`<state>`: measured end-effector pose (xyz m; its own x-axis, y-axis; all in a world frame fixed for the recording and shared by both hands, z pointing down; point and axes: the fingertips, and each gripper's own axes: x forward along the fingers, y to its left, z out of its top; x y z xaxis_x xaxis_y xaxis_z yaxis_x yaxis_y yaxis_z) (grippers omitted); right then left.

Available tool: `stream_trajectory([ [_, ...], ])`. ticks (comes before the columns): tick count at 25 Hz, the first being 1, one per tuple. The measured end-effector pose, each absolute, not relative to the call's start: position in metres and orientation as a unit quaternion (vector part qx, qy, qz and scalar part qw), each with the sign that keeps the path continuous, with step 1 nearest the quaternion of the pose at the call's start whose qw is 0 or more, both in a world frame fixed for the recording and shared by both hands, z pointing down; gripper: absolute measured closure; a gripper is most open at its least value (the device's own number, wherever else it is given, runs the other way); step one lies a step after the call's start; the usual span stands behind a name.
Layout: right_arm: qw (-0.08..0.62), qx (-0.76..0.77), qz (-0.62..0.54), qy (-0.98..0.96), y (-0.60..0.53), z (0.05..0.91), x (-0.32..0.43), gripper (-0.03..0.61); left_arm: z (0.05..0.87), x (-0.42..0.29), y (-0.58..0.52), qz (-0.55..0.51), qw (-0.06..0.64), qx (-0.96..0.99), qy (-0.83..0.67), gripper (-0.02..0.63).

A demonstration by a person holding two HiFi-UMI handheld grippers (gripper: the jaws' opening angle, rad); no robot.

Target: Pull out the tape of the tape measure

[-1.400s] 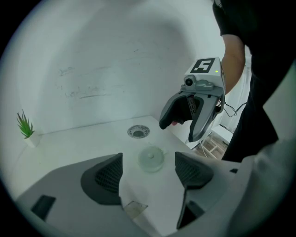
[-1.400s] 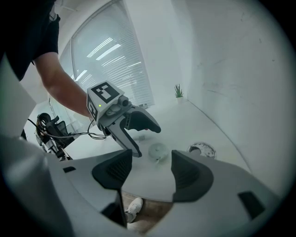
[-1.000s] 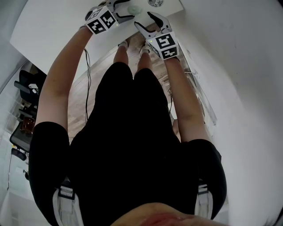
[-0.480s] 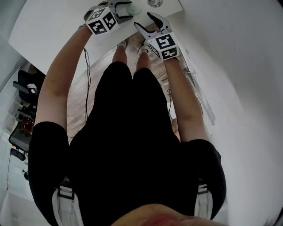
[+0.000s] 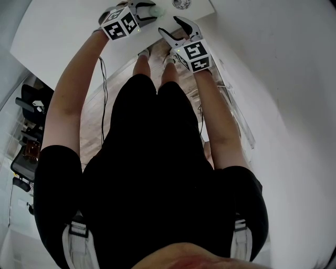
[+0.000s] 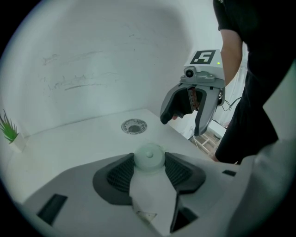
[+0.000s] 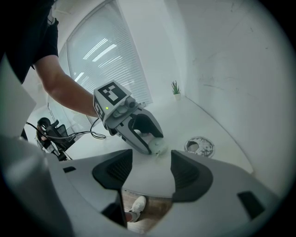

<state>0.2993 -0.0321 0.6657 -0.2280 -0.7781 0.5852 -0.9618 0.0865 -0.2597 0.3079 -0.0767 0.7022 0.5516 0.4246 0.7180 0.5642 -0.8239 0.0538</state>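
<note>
Tape measure pinched near the table corner

The left gripper [image 5: 152, 11] has just been closing, and its pads now press on the pale round tape measure [image 6: 149, 156], which lies on the white table [image 5: 63, 31] near its front edge. The right gripper [image 7: 151, 171] hangs spread and empty over that edge, with floor showing between its jaws. A round fitting [image 6: 134, 126] lies just beyond the tape measure, and bare tabletop stretches away to the left.

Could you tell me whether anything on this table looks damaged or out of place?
Only the round hole in the table: its rim looks scuffed and blotchy against the clean white top. Nothing looks spilled or tipped.
</note>
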Motion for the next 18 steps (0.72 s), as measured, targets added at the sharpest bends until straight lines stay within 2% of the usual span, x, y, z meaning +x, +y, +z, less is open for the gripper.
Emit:
stream_trajectory([
  [5, 0.148, 0.605, 0.293, -0.725, -0.034, 0.652, 0.306, 0.341, 0.689, 0.307, -0.079, -0.378, 0.074, -0.885, -0.260, 0.391],
  [10, 0.139, 0.599, 0.273, -0.740, -0.024, 0.631, 0.305, 0.364, 0.653, 0.299, -0.076, -0.353, 0.015, -0.914, -0.199, 0.391],
  [18, 0.135, 0.557, 0.224, -0.789, -0.056, 0.587, 0.244, 0.379, 0.609, 0.218, -0.112, -0.336, -0.035, -0.936, -0.096, 0.391],
])
